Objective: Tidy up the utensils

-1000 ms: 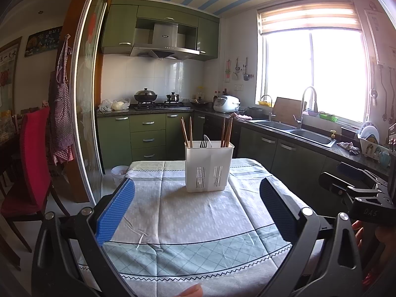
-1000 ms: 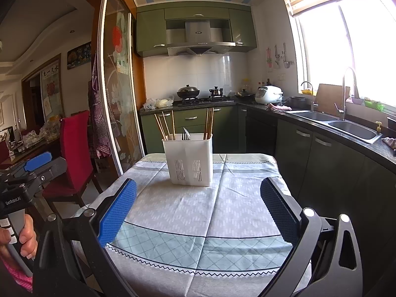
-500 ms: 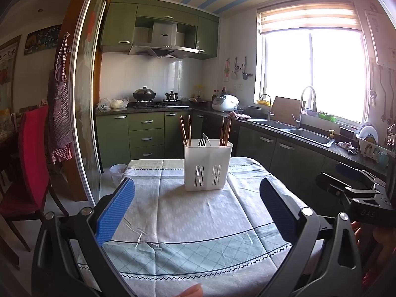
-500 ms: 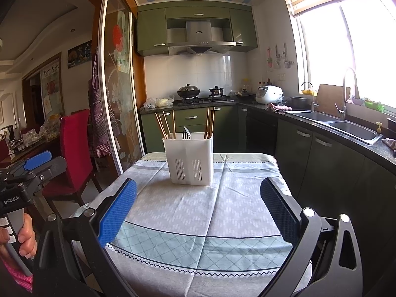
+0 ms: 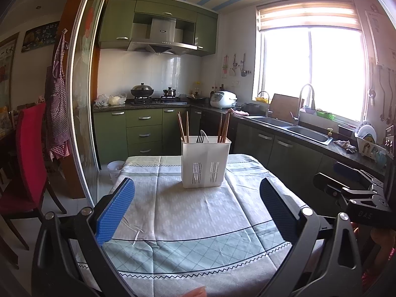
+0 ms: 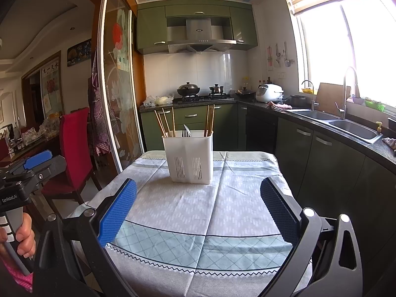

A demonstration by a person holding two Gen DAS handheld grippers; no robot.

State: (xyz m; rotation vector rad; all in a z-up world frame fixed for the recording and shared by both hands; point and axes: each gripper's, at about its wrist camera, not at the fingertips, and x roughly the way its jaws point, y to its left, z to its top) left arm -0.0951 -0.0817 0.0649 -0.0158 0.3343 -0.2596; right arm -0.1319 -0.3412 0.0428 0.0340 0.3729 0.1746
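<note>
left claw [image 5: 196,209]: released, blue pads wide apart, nothing between them, held above near end of table, aimed at caddy
right claw [image 6: 198,209]: released too, pads spread wide, empty, above near edge of table, caddy straight ahead
utensil caddy [image 5: 205,164]: white plastic, upright, slotted vents on front, divided inside, stands toward far end of table, well apart from both claws
chopsticks left [image 5: 183,128]: a few brown sticks in caddy's left compartment, leaning slightly
chopsticks right [image 5: 224,128]: bundle in right compartment, near upright
fork [image 5: 199,139]: dark tines poke up from middle compartment
spoon [image 5: 204,135]: pale bowl just beside fork, same compartment
table [image 5: 188,225]: covered by grey cloth with teal check band and zigzag trim, creased; bare except caddy
hand [image 6: 23,236]: grips handle of left tool, seen at left edge of right wrist view
right tool body [image 5: 356,190]: black, visible at right edge of left wrist view
background: green kitchen cabinets, stove with pots, sink [image 5: 307,133] under bright window, red chair [image 5: 29,153] left of table
</note>
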